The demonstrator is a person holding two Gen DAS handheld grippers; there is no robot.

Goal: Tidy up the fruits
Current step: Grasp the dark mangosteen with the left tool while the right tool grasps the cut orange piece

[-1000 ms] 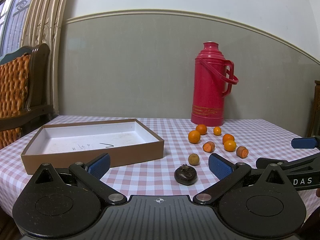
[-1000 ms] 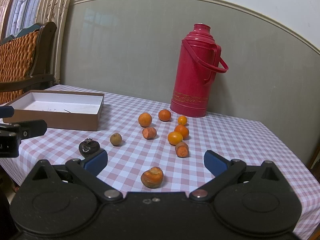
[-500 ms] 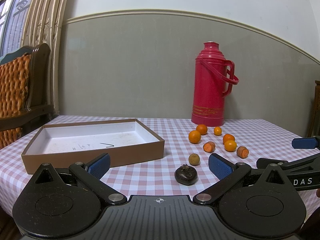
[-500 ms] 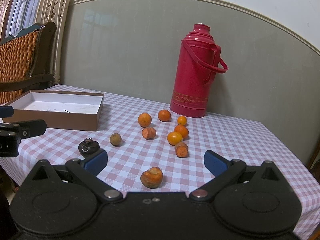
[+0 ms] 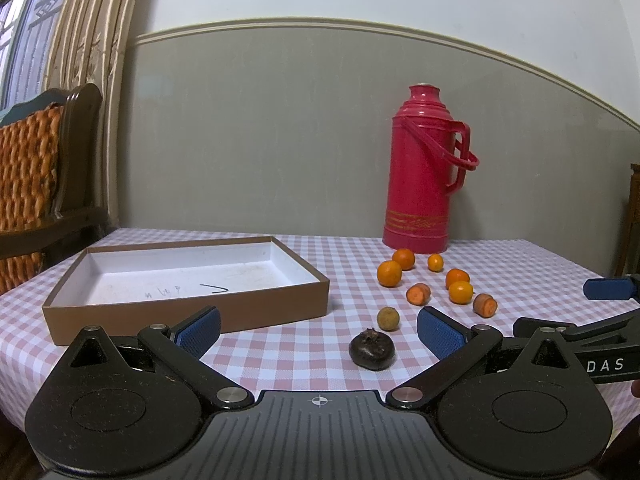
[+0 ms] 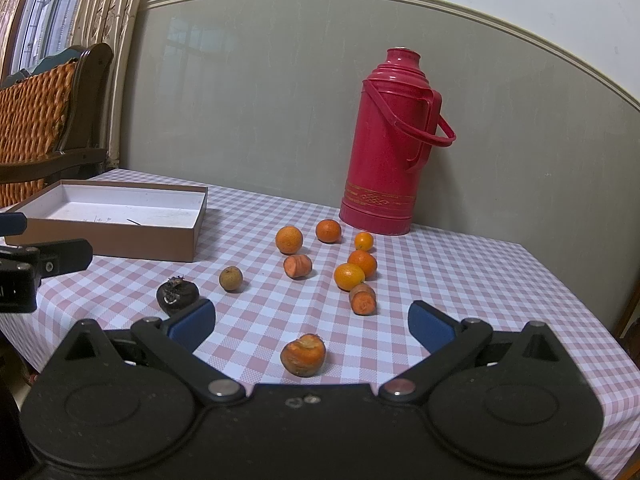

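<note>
Several oranges (image 5: 389, 273) (image 6: 288, 239) lie scattered on the pink checked tablecloth (image 5: 280, 352) in front of a red thermos. Among them are carrot pieces (image 5: 418, 293) (image 6: 297, 266), a small tan fruit (image 5: 388, 318) (image 6: 230, 278) and a dark, wrinkled fruit (image 5: 372, 349) (image 6: 176, 295). Another carrot piece (image 6: 303, 355) lies just ahead of my right gripper (image 6: 312, 324), which is open with nothing in it. My left gripper (image 5: 318, 330) is open too, holding nothing, with the dark fruit just ahead between its fingers. An empty brown box (image 5: 184, 280) (image 6: 108, 216) stands at the left.
The tall red thermos (image 5: 424, 172) (image 6: 390, 140) stands at the back by the grey wall. A wooden chair with an orange woven back (image 5: 28, 184) is left of the table. The table's right edge (image 6: 580, 320) is close to the right gripper.
</note>
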